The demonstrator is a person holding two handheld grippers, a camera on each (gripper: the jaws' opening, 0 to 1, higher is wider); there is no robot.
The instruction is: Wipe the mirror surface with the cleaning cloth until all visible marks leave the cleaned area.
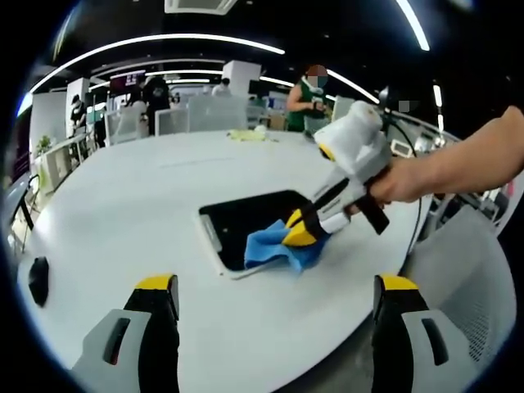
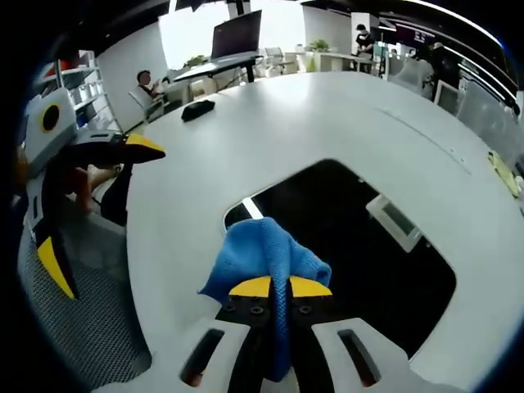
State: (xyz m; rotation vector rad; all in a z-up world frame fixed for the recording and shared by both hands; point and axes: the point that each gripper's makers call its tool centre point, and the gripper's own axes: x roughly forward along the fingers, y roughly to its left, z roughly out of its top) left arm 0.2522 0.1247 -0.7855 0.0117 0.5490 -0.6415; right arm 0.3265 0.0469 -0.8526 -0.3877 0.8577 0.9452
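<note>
The right tongs [image 1: 301,232] are held by a hand [image 1: 399,180] reaching in from the right, angled downward, with the jaws clamped together on the blue cloth [image 2: 262,255]. The left tongs [image 1: 274,296] are held level with the jaws spread wide apart, nothing between them.

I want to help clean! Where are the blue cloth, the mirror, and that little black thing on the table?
blue cloth [image 2: 260,250]: right gripper view, on its bunched top.
mirror [image 2: 360,246]: right gripper view, on its dark glass.
little black thing [image 1: 38,280]: left gripper view, on its middle.
</note>
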